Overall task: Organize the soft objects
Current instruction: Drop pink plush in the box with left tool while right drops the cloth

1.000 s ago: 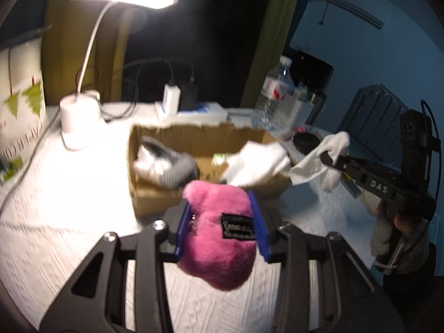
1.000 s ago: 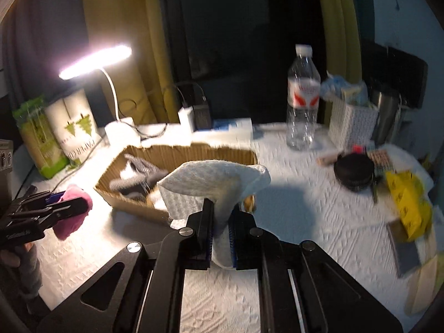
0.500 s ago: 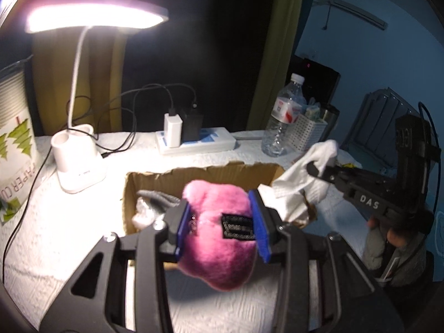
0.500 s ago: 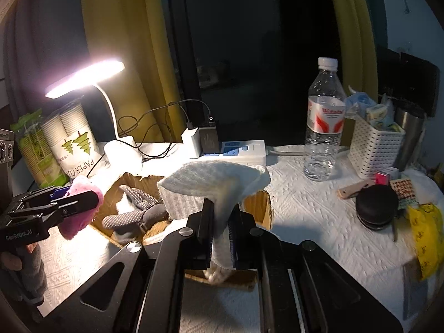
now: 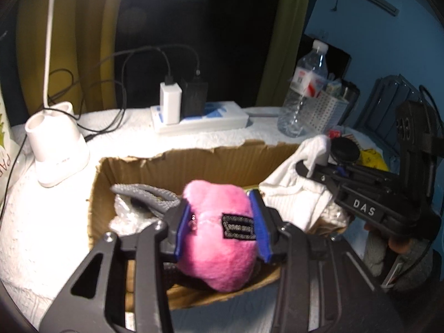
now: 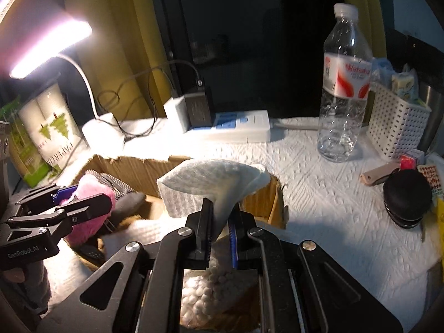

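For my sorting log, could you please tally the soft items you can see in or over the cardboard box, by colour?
Pink: 1, plush in left gripper
White: 2, cloth in right gripper; bumpy fabric below
Grey: 1, knit in box
Total: 4

Pink plush toy (image 5: 219, 233): black label text blurred, unreadable; underside hidden behind left gripper (image 5: 220, 230) frame.
White cloth (image 6: 213, 186): lower part hidden between right gripper (image 6: 220, 230) fingers and frame.
Cardboard box (image 5: 194, 155): near wall mostly hidden behind gripper frames; floor not visible.
Grey item (image 5: 149, 197) in box: partly covered by toy, kind unclear.
Desk lamp (image 5: 55, 144): head cut off by top edge in left wrist view.
Water bottle (image 6: 344, 83): label text blurred.
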The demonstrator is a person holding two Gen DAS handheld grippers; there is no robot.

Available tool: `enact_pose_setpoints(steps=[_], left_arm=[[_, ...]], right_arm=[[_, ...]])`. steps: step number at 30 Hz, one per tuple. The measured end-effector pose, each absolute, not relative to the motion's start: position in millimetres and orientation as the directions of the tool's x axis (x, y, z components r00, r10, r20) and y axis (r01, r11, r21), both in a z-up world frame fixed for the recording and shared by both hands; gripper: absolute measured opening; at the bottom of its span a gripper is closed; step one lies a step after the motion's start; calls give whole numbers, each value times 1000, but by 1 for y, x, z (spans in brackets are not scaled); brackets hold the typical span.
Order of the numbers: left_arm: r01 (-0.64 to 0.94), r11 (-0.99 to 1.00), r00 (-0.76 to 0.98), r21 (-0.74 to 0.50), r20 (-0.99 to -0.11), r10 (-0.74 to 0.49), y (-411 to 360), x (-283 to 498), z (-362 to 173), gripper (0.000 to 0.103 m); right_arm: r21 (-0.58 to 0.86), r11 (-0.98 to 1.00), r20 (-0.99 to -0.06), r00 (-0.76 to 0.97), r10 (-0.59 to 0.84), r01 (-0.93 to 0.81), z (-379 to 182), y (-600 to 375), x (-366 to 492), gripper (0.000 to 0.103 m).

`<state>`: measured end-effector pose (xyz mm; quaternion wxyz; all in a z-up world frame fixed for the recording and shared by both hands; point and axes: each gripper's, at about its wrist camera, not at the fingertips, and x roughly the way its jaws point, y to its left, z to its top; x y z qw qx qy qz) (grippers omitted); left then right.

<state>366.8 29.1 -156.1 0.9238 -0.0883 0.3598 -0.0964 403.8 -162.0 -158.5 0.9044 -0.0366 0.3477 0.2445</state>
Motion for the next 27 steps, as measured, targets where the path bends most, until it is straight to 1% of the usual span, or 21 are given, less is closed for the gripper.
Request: enact_pose_setpoints(steps=[1,3,4,5,8,10,12,13,14,18,20,21,25,27], left_arm=[[112,967,717,-229,-655,-238,28,369,-159,43],[101,969,711,-227,-664,-230,27,370,-161,45],[99,969,712,-228,-664,-229,27,370,-161,50],[97,968,716,-230,-660,-228,28,369,-160,52],[90,970,727,-225,-651,-218,29,365,-156,53],[86,973,735,-216,-645,-208,29,361,-152,53],[82,974,742,-210,-640,-201,30,357,-148,57],[80,975,745,-207,-637,-196,31,355,-146,66],[78,976,751,-204,-632,-192,32,351,-143,70],[70,978,771,-198,-611,-179,34,336,-130,72],[65,978,779,-197,-603,-173,35,328,-124,76],[65,978,783,-199,-597,-174,36,324,-121,77],[61,978,800,-199,-576,-167,35,306,-109,78],[60,978,807,-202,-566,-166,35,296,-103,79]], right_arm=[[94,878,-644,644,413,-470,-158,-161,403,12],[92,873,-645,639,418,-479,-158,-160,402,21],[94,871,-643,638,423,-483,-157,-159,401,31],[91,870,-642,639,424,-485,-157,-158,399,40],[77,872,-633,652,418,-484,-153,-157,394,56],[78,871,-629,654,421,-485,-149,-157,389,57],[93,870,-628,650,429,-485,-146,-159,386,58],[95,872,-629,650,426,-480,-145,-160,385,58],[96,876,-628,654,421,-472,-144,-162,383,58],[98,886,-615,673,412,-453,-134,-170,369,58],[95,888,-608,680,410,-450,-129,-173,361,59],[93,889,-604,684,409,-449,-126,-174,357,59],[79,890,-586,702,405,-448,-114,-177,338,67],[74,891,-578,709,404,-447,-109,-179,329,67]])
